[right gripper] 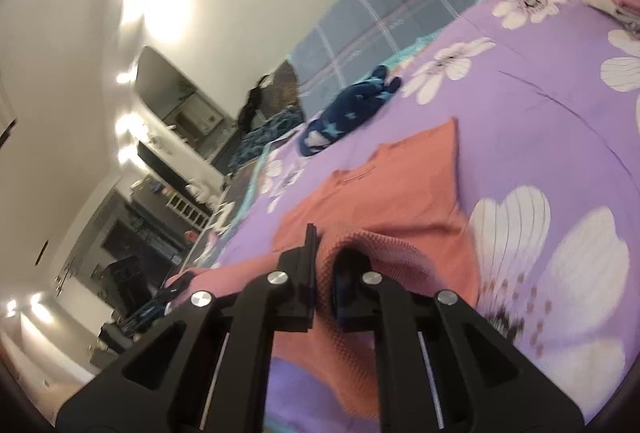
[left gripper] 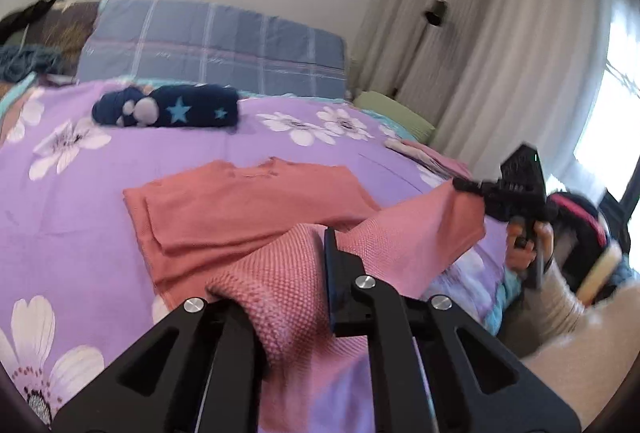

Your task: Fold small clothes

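A purple flowered bed (left gripper: 248,149) carries the salmon shirt (left gripper: 248,209) at centre, its near hem lifted. A navy star bundle (left gripper: 168,107) lies at 11 o'clock. The left hand-held gripper (left gripper: 296,273) and right hand-held gripper (right gripper: 324,273) each clench the hem.

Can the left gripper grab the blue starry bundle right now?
Probably not: the left gripper is shut on the pink shirt, and the starry bundle lies farther up the bed, beyond it.
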`<action>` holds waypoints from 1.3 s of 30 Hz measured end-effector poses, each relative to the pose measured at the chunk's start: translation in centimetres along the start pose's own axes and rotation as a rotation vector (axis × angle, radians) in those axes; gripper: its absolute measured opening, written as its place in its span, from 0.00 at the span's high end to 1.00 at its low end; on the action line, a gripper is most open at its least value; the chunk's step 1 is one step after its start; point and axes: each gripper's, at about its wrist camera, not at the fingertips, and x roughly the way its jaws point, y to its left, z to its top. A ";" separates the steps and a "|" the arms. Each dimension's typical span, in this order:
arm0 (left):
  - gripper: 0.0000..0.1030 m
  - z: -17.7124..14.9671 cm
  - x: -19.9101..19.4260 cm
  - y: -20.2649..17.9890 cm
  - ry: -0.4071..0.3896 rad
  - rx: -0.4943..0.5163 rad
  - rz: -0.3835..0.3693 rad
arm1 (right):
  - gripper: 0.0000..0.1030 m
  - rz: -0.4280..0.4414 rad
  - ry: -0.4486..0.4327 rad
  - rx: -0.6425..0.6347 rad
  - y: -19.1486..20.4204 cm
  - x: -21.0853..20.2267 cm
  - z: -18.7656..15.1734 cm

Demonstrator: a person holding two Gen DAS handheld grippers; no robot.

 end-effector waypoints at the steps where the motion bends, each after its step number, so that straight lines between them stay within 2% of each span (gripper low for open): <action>1: 0.91 0.8 0.9 0.9 0.014 -0.022 0.014 | 0.91 -0.017 0.004 0.013 -0.8 1.6 1.2; 5: 0.87 3.8 6.4 4.8 0.087 -0.079 0.094 | 0.91 -0.070 0.017 0.032 -3.3 6.8 4.3; 6: 0.83 4.0 7.8 5.9 0.108 -0.095 0.112 | 0.91 -0.092 0.036 0.046 -4.3 8.2 4.8; 10: 0.79 2.7 13.4 10.3 0.242 -0.214 0.175 | 0.91 -0.164 0.117 0.113 -7.4 12.1 4.8; 12: 0.79 1.7 14.4 11.2 0.267 -0.225 0.200 | 0.90 -0.184 0.141 0.124 -8.4 12.8 4.1; 16: 0.74 1.3 13.3 11.3 0.255 -0.222 0.175 | 0.83 -0.164 0.146 0.113 -8.3 11.9 3.5; 21: 0.73 1.0 10.2 9.9 0.225 -0.198 0.139 | 0.78 -0.157 0.162 0.034 -6.3 9.6 2.2; 25: 0.73 -0.4 8.7 8.5 0.250 -0.174 0.146 | 0.78 -0.258 0.200 -0.128 -4.0 8.1 0.2; 29: 0.73 -1.6 7.9 8.5 0.267 -0.198 0.139 | 0.87 -0.294 0.244 -0.205 -3.0 8.1 -0.6; 30: 0.75 -1.7 7.9 8.6 0.268 -0.197 0.140 | 0.92 -0.293 0.245 -0.208 -2.9 8.1 -0.6; 31: 0.78 -1.8 7.8 8.6 0.268 -0.196 0.144 | 0.92 -0.289 0.243 -0.205 -2.9 8.0 -0.5; 32: 0.90 -1.7 7.9 8.7 0.269 -0.197 0.144 | 0.93 -0.270 0.236 -0.189 -3.0 8.0 -0.3; 33: 0.97 -1.6 7.9 8.6 0.266 -0.200 0.135 | 0.94 -0.242 0.227 -0.165 -3.0 8.0 0.1; 37: 0.97 1.2 7.2 8.6 0.174 -0.221 0.059 | 0.94 -0.099 0.169 -0.054 -3.2 7.3 3.1; 39: 0.97 4.2 7.6 9.2 0.117 -0.213 0.072 | 0.94 -0.063 0.110 -0.005 -3.4 7.8 6.1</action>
